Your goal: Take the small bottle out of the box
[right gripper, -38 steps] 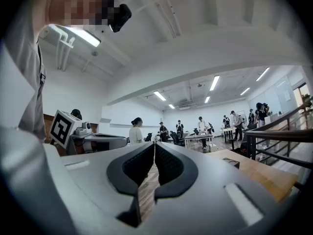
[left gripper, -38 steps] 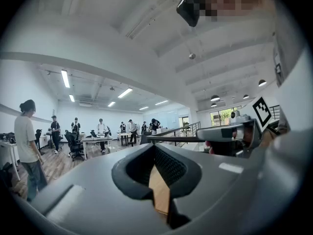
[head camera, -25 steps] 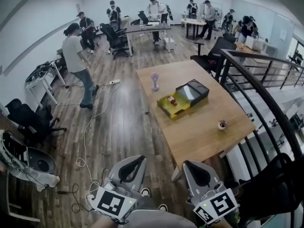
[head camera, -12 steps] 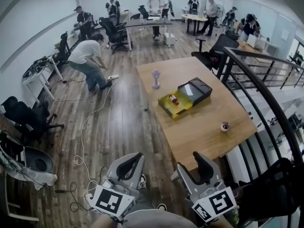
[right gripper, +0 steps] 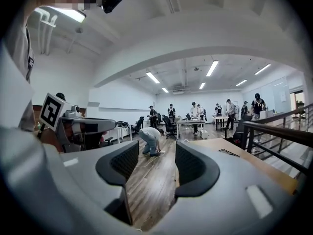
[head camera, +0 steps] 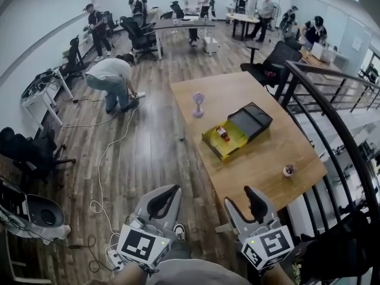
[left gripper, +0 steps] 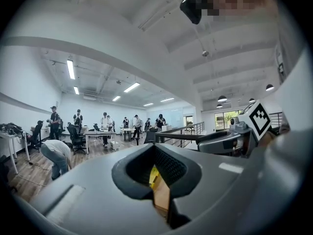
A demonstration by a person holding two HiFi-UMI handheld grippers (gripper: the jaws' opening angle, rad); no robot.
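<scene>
A small reddish bottle (head camera: 223, 133) with a pale cap lies in an open yellow box (head camera: 230, 147) on the wooden table (head camera: 249, 165). The box's black lid (head camera: 252, 121) lies beside it, touching its far right side. Both grippers hang low in the head view, well short of the table's near edge. My left gripper (head camera: 170, 191) is shut with nothing in it; its own view shows the jaws (left gripper: 155, 148) met at the tips. My right gripper (head camera: 240, 198) stands open and empty, with bare floor showing between its pads (right gripper: 156, 155).
A purple figurine (head camera: 198, 104) stands left of the box, and a small pot (head camera: 289, 170) sits near the table's right edge. A black stair railing (head camera: 332, 114) runs along the right. A person (head camera: 113, 76) bends over floor cables at the left. A power strip (head camera: 113, 257) lies by my feet.
The right gripper's jaws have gone from shut to wide open. The view has moved a little nearer the table. The person at the left has bent down to the floor.
</scene>
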